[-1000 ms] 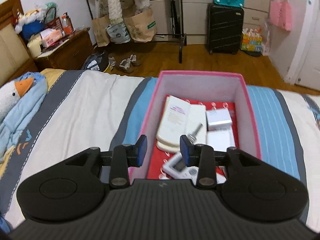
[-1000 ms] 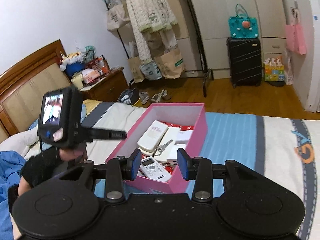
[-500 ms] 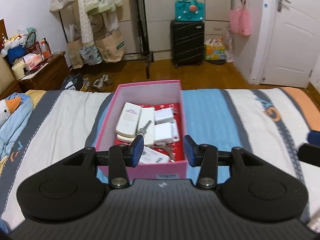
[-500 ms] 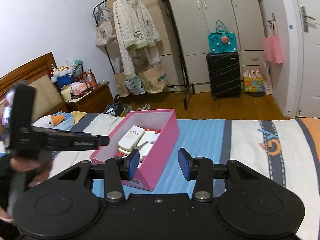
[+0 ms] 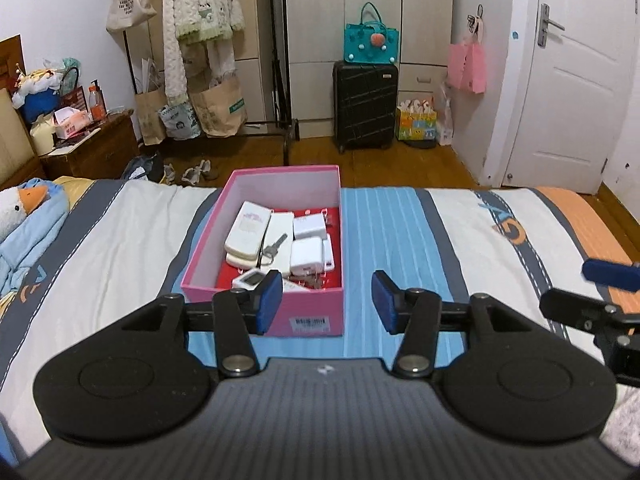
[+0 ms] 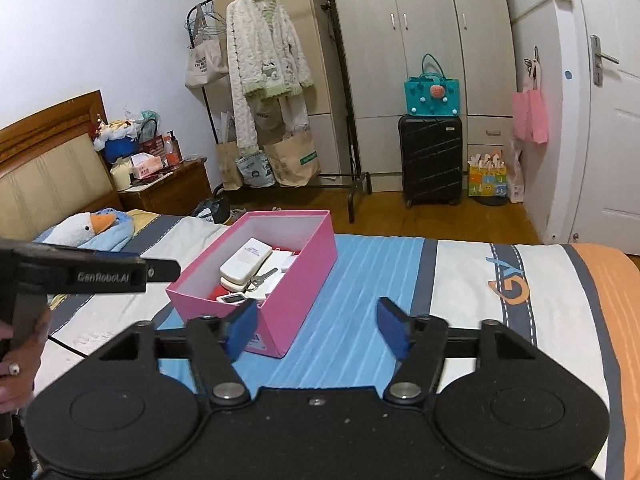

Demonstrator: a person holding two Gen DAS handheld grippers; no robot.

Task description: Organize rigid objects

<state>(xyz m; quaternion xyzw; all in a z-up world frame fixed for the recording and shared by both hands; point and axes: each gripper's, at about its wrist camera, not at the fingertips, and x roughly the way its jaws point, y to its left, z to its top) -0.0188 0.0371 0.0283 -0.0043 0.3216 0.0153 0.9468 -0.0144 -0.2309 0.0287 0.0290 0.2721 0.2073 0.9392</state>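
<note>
Both tongs, left (image 5: 326,300) and right (image 6: 316,330), were opening with nothing between them, short of the pink box (image 5: 256,312) of small items on the bed (image 5: 400,232).

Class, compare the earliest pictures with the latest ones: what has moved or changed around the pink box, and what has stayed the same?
Both grippers have drawn back from the pink box, which now looks farther off. The left gripper and right gripper are opening, with nothing between their jaws. Nothing was picked up or released. The box stays on the striped bed cover, with the remotes, key and white adapters inside as before.
</note>
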